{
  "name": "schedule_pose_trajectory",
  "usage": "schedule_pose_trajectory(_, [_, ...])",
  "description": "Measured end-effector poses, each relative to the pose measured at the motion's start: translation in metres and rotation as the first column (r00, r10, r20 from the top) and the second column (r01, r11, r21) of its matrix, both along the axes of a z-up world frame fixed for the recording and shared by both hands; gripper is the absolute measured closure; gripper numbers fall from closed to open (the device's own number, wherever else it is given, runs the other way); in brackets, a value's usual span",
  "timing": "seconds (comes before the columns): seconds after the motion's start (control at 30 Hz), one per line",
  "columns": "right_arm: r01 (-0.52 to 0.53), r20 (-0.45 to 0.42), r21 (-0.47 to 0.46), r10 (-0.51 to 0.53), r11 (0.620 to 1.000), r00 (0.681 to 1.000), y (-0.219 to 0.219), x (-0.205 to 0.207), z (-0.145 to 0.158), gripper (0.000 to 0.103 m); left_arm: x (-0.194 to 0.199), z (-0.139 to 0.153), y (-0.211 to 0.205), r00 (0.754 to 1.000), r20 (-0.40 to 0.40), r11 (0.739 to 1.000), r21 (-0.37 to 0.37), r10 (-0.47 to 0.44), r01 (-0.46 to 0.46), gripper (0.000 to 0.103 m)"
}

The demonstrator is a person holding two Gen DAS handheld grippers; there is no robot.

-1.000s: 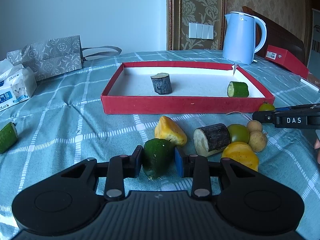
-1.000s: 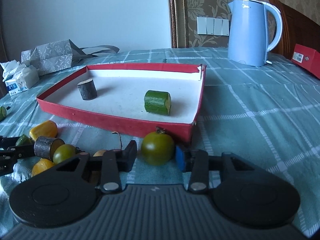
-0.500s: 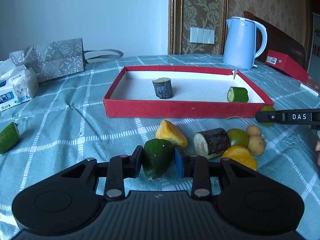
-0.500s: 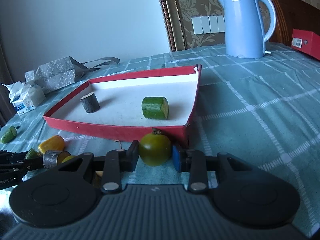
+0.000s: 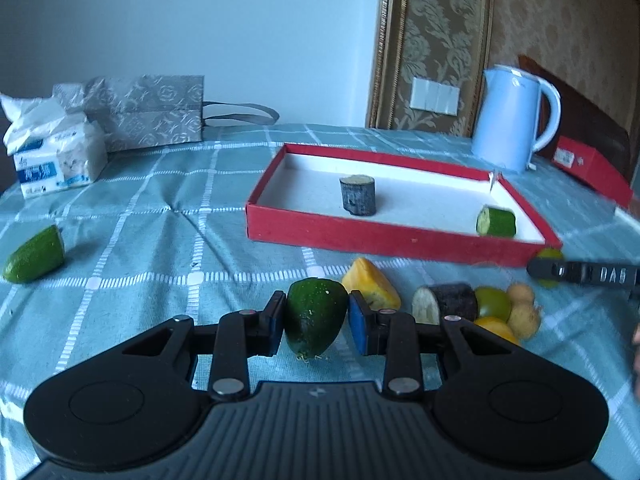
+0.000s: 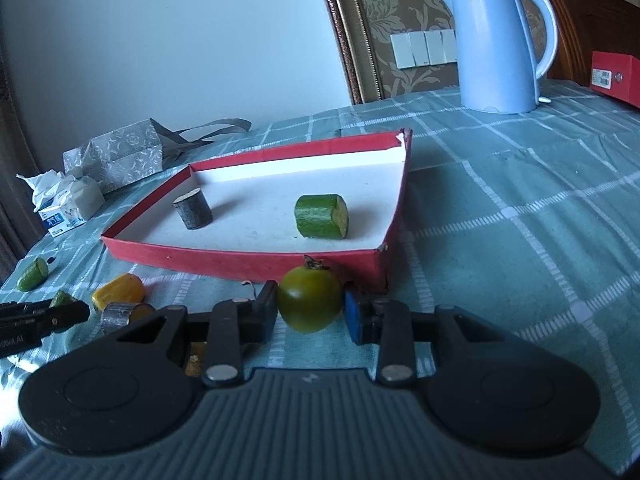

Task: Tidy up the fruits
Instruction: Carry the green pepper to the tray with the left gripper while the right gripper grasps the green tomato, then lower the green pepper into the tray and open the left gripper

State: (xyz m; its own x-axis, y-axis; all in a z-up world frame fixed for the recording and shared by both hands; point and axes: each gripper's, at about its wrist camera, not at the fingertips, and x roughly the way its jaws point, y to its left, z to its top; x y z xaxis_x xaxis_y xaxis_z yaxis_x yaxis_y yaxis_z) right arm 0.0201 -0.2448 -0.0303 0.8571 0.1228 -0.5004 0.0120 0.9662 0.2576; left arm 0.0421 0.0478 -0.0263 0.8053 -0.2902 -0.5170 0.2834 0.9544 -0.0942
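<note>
My left gripper (image 5: 316,322) clamps the dark green cucumber end (image 5: 316,318); my right gripper (image 6: 310,312) pinches the green tomato (image 6: 310,304). Both, I judge, destined for the red cardboard tray (image 6: 240,262).

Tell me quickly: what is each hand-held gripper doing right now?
Left hand-held gripper: closed on the dark green cucumber end.
Right hand-held gripper: closed on the green tomato.

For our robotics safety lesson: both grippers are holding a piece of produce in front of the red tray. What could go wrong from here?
1. The left gripper holds the tapered dark green piece by its smooth sides, so it might slip out.
2. The right gripper, holding the round green tomato, sits close to the red tray wall and could bump it.
3. Both grippers head for one tray and may collide.
</note>
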Motion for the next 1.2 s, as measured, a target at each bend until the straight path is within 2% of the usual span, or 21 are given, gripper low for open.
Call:
schedule_pose_trajectory(0.17, [-0.011, 0.005, 0.0, 0.011, 1.0, 1.0, 0.0, -0.001, 0.001, 0.07, 0.013, 0.007, 0.002, 0.999, -0.024, 0.997, -0.066, 0.029, -0.031, 0.07])
schedule_pose_trajectory(0.3, [-0.022, 0.0, 0.005, 0.022, 1.0, 1.0, 0.0, 0.0, 0.0, 0.07, 0.026, 0.01, -0.013, 0.999, -0.017, 0.999, -0.034, 0.037, -0.037, 0.07])
schedule_pose_trajectory(0.53, [-0.033, -0.003, 0.008, 0.033, 0.999, 0.999, 0.001, 0.0, 0.0, 0.07, 0.056, 0.024, -0.04, 0.998, 0.046, 0.999, 0.013, 0.051, -0.052, 0.07])
schedule_pose_trajectory(0.67, [-0.038, -0.014, 0.016, 0.038, 0.999, 0.999, 0.0, 0.002, -0.001, 0.07, 0.084, 0.023, -0.05, 0.998, 0.021, 0.998, 0.002, 0.064, -0.064, 0.07])
schedule_pose_trajectory(0.83, [-0.043, -0.028, 0.022, 0.044, 0.999, 0.999, 0.0, 0.004, -0.003, 0.07, 0.107, 0.016, -0.058, 0.997, -0.002, 0.996, 0.029, 0.081, -0.081, 0.07])
schedule_pose_trajectory(1.1, [-0.045, -0.03, 0.017, 0.045, 0.999, 0.999, 0.001, 0.004, -0.003, 0.07, 0.124, 0.0, -0.069, 0.995, -0.038, 0.992, 0.093, 0.088, -0.084, 0.07])
schedule_pose_trajectory(1.2, [-0.045, -0.03, 0.016, 0.046, 0.999, 0.999, 0.001, 0.004, -0.003, 0.07, 0.123, -0.002, -0.07, 0.995, -0.024, 0.989, 0.111, 0.097, -0.094, 0.07])
